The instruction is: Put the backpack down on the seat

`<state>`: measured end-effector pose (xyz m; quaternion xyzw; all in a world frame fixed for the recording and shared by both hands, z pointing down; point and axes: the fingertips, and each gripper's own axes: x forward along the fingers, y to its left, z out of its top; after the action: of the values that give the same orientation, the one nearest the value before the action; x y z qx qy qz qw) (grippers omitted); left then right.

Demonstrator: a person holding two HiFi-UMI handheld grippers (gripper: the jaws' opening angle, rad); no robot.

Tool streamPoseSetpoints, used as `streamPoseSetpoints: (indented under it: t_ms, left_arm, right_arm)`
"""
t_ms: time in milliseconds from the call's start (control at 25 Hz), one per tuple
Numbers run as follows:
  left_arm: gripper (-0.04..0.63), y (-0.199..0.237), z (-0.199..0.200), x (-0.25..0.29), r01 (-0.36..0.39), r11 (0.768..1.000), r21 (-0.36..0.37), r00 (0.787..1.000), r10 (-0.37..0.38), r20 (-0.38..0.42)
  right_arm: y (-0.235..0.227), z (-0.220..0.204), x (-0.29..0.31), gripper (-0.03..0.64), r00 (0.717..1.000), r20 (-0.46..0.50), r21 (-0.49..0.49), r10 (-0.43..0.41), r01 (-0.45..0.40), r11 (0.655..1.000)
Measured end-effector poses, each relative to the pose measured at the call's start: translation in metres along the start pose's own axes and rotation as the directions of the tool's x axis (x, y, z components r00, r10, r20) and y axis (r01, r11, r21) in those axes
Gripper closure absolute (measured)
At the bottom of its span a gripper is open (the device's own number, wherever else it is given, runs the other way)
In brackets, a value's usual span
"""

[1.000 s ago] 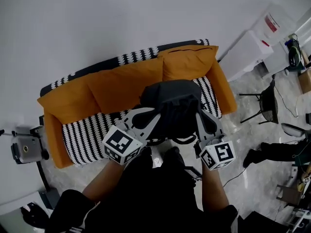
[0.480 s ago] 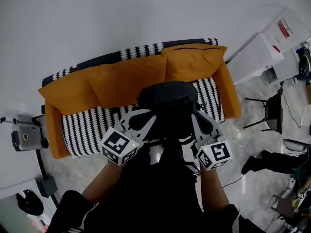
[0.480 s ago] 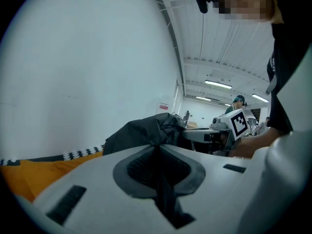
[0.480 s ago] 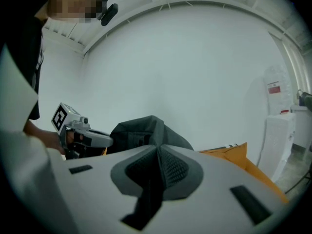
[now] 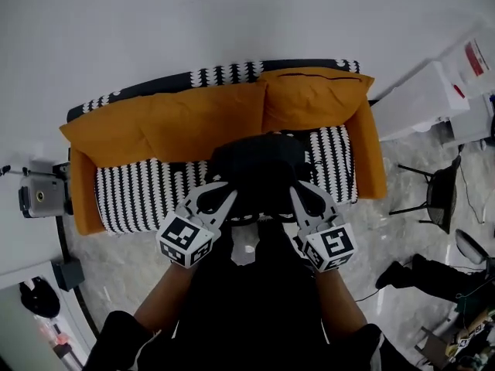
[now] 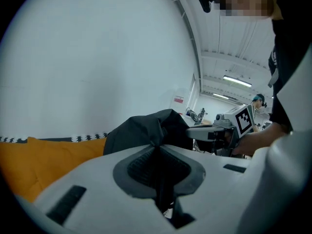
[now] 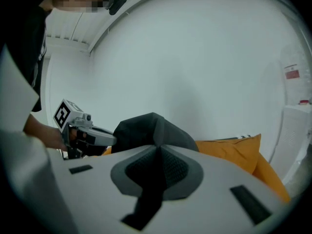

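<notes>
Sofa (image 5: 80,203) against a plain white wall (image 5: 193,22) on a pale glossy tiled floor (image 5: 124,265): orange arms, plump orange back cushions (image 5: 193,126), seat (image 5: 131,199) in black-and-white striped fabric. Dark grey backpack (image 5: 259,165), soft, rounded, creased cloth, is over the seat's front edge, right of middle; contact with the seat unclear. Left tongs (image 5: 224,197) and right tongs (image 5: 298,197) are each clamped on its fabric, one per side.

left claw (image 5: 226,198) clamped, right claw (image 5: 300,195) clamped
</notes>
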<state>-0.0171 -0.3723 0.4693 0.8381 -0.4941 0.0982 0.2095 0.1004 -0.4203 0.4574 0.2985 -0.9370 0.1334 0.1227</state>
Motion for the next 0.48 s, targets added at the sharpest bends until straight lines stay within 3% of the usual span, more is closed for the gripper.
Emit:
streamPoseSetpoints:
  t_ms: [480]
  left_arm:
    - [0.555,0.028,-0.062,0.032,-0.151,0.983,-0.105,0.988,0.146,-0.051]
  right_arm:
    - [-0.019,-0.063,0.037,0.578,0.979,-0.136,0.020,0.154,-0.152,0.988]
